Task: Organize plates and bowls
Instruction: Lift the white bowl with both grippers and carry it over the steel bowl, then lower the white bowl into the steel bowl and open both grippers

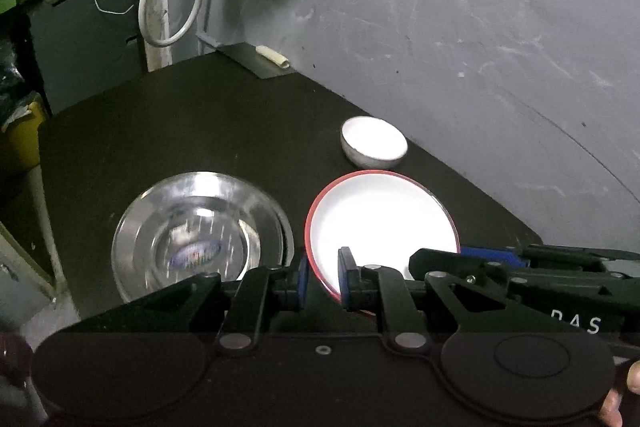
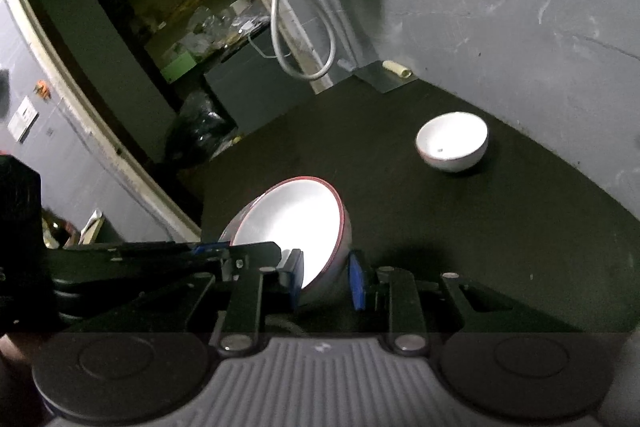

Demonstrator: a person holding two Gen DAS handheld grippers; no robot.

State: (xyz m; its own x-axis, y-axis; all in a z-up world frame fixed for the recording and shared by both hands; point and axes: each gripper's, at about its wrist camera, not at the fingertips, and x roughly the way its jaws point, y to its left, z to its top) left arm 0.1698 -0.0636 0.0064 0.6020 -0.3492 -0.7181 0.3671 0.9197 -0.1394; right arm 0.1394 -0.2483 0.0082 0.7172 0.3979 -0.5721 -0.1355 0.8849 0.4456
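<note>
While both tools (image 1: pixel 322 277) (image 2: pixel 329 281) are clenching the red-rimmed bowl's (image 2: pixel 292 223) rim, a small bowl (image 2: pixel 452 142) is sitting at two o'clock.

Only readable text: white letters "D A S" on the black body of the other claw (image 1: pixel 496 259), seen at lower right of left wrist view; word looks cut off at the left. Steel bowl (image 1: pixel 200 239) has a blue oval sticker w/ print in its bottom, too blurred to read. Wall plate (image 2: pixel 23 119) at far left of right wrist view: marks illegible.
</note>
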